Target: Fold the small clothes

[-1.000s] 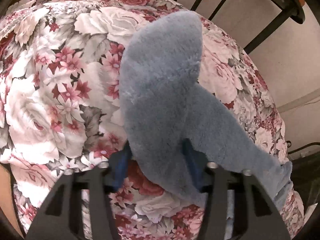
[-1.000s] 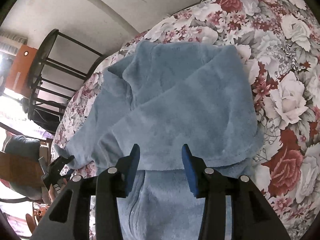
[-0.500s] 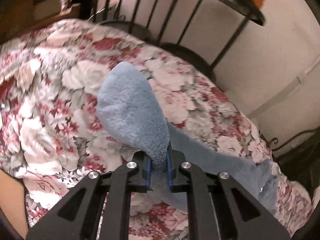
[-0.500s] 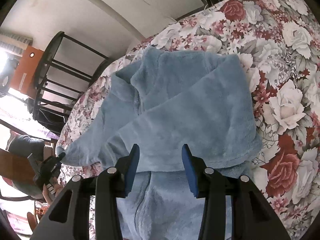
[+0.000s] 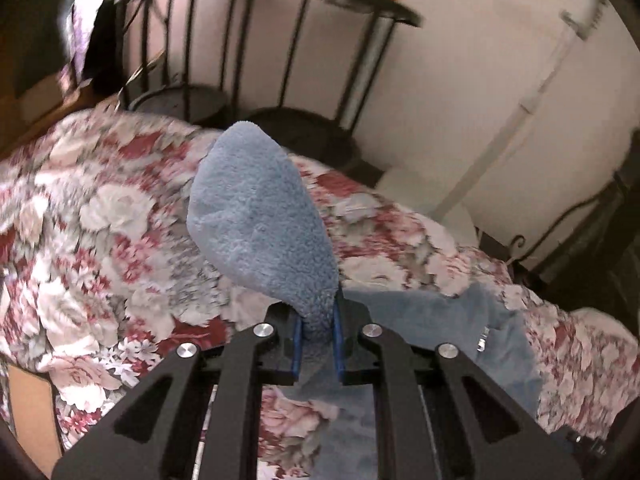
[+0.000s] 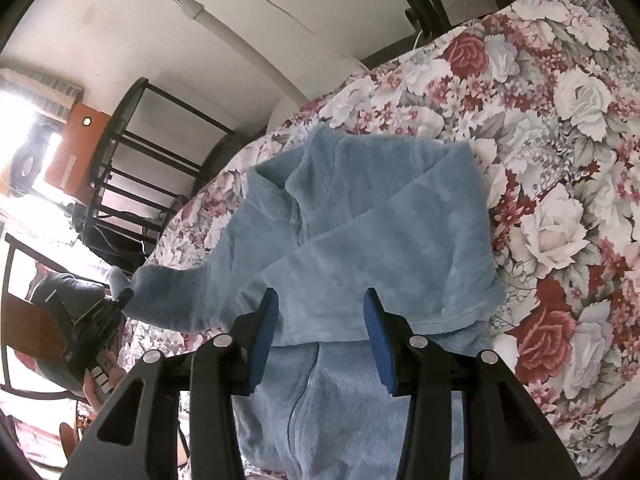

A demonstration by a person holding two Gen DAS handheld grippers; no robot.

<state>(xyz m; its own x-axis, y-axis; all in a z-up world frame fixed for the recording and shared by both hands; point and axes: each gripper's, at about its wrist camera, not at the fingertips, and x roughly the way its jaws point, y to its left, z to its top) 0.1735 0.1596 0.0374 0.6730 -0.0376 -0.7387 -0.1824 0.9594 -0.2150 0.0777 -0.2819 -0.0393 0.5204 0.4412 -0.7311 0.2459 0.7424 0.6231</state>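
Note:
A small blue fleece jacket (image 6: 360, 248) lies on a floral bedspread (image 6: 560, 160), zipper side up, with one sleeve folded across its chest. My right gripper (image 6: 320, 336) is open and empty, hovering just above the jacket's middle. My left gripper (image 5: 316, 344) is shut on the cuff end of the other sleeve (image 5: 256, 220), which stands up between the blue pads, lifted off the bed. The left gripper also shows in the right wrist view (image 6: 120, 300) at the sleeve's end. The jacket body trails to the right in the left wrist view (image 5: 460, 340).
A black metal bed frame (image 5: 280, 60) stands along the bed's far edge, with a white wall (image 5: 480, 80) behind. A black metal shelf (image 6: 132, 168) and a person (image 6: 68, 320) are at the left in the right wrist view. The bedspread (image 5: 100, 220) extends to the left.
My left gripper has closed on the sleeve cuff and lifted it off the bed, tilting up toward the bed frame. The right gripper has stayed open over the jacket, rising slightly.

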